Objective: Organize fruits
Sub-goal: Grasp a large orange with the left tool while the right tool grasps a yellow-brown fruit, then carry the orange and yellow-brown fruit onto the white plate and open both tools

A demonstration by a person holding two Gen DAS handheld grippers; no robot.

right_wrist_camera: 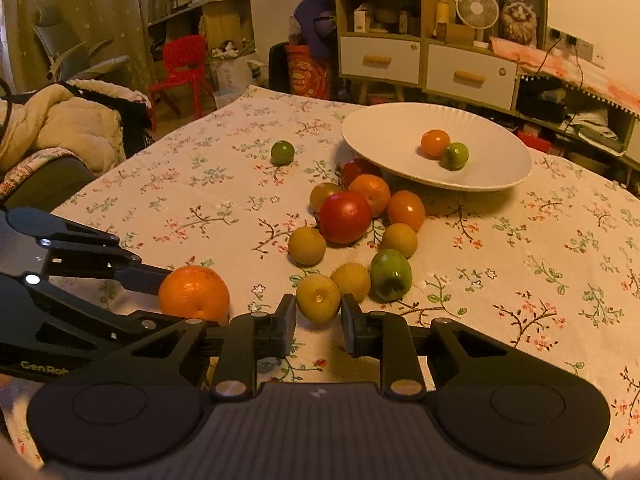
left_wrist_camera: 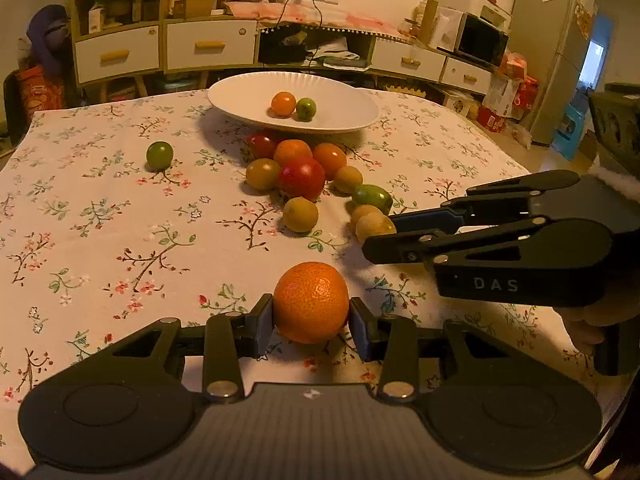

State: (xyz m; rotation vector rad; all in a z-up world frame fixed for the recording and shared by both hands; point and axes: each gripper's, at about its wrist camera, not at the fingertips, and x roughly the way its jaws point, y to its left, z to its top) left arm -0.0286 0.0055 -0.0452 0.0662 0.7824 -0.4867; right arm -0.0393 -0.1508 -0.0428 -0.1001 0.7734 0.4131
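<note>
My left gripper [left_wrist_camera: 311, 316] is shut on a large orange [left_wrist_camera: 311, 302], just above the floral tablecloth; it also shows in the right wrist view [right_wrist_camera: 194, 294]. My right gripper [right_wrist_camera: 319, 314] is closed around a small yellow-brown fruit [right_wrist_camera: 318, 297] at the near end of the fruit pile; that fruit also shows in the left wrist view [left_wrist_camera: 375, 227]. A white plate [left_wrist_camera: 240, 96] at the far side holds a small orange fruit [left_wrist_camera: 283, 103] and a green fruit [left_wrist_camera: 306, 109]. Several loose fruits lie before it, led by a red one [left_wrist_camera: 302, 177].
A lone green fruit [left_wrist_camera: 159, 155] lies left of the pile. Cabinets with drawers [left_wrist_camera: 168, 46] stand behind the table. A red chair [right_wrist_camera: 182, 64] and a padded seat with a blanket [right_wrist_camera: 60, 120] stand off the table's left side.
</note>
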